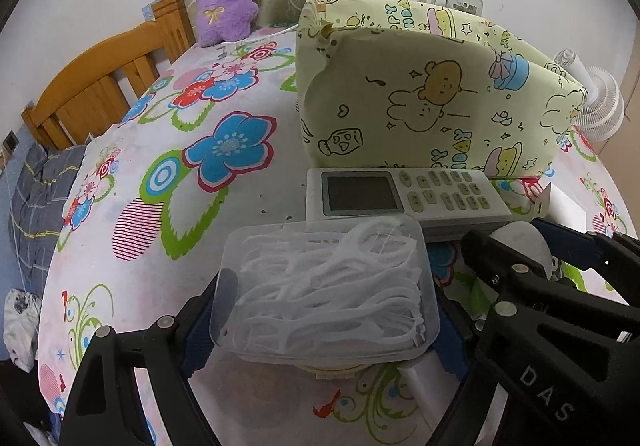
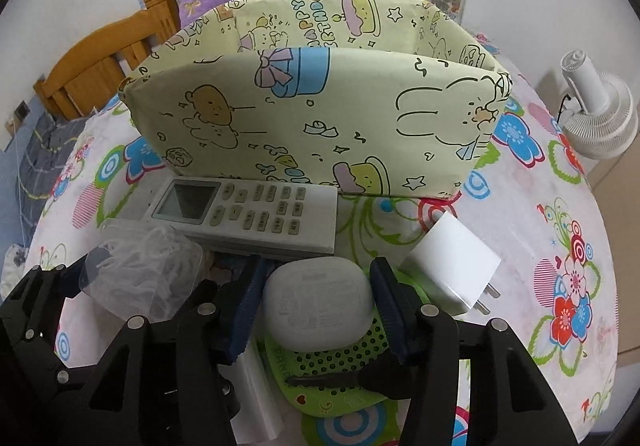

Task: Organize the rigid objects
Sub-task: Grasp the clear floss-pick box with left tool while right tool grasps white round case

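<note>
The jaws of the right gripper (image 2: 316, 306) are standing on either side of a small white rounded case (image 2: 320, 308), the blue pads lying right against its two flanks, so they are looking pinched on it rather than spread free. The case is sitting directly ahead between the fingers, on a green perforated pad (image 2: 340, 370), with its broader side running across the gap and its shorter depth pointing forward toward the box. The left gripper (image 1: 328, 298) is straddling a clear plastic box of floss picks (image 1: 328, 286), its pads lying along the box's short ends and seeming to be gripping it. Just beyond both lies a white remote control (image 2: 248, 214), its long axis running crosswise along the foot of the yellow patterned storage box (image 2: 320, 114), which is standing open-topped further forward. A white plug adapter (image 2: 452, 266) is lying just right of the case. Judging by this, each hand's lift is heading forward and up over the near wall.
</note>
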The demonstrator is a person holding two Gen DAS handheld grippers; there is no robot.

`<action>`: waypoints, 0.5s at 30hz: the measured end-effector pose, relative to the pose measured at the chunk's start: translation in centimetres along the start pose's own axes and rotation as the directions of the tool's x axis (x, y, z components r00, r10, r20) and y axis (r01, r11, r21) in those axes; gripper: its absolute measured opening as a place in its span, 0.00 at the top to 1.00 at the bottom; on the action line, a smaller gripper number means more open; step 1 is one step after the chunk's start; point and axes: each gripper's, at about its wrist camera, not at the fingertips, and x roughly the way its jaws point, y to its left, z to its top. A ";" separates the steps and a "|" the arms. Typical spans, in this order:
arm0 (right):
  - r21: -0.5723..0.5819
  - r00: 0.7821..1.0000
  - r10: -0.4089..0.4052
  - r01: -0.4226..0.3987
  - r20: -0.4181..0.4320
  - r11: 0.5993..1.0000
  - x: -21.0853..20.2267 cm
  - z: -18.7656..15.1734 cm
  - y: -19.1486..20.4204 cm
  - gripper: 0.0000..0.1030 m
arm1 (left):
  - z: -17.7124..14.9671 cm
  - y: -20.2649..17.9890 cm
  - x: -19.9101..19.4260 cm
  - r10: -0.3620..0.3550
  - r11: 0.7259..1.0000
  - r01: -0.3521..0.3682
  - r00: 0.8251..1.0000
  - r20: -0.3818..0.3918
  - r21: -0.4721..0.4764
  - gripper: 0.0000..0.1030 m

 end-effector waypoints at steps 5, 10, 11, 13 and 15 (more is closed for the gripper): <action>-0.005 1.000 -0.009 0.009 0.013 1.000 -0.4 0.1 -0.1 0.45 | 0.0 -0.1 -0.3 -0.017 1.000 0.017 1.000 -0.007 -0.005 0.14; 0.004 0.999 -0.018 0.018 0.037 1.000 -1.5 0.1 -0.9 0.45 | 0.1 -0.8 -1.2 -0.019 1.000 0.019 1.000 0.016 0.007 0.13; 0.006 0.999 -0.019 0.019 0.042 1.000 -1.8 0.1 -1.0 0.45 | 0.1 -1.0 -1.4 -0.020 1.000 0.020 1.000 0.022 0.011 0.13; 0.009 0.998 -0.023 0.023 0.053 1.000 -2.2 0.1 -1.3 0.45 | 0.2 -1.3 -1.9 -0.021 1.000 0.021 0.999 0.032 0.016 0.13; 0.014 0.997 -0.028 0.027 0.067 1.000 -2.8 0.1 -1.5 0.45 | 0.3 -1.5 -2.3 -0.023 1.000 0.022 0.999 0.042 0.020 0.13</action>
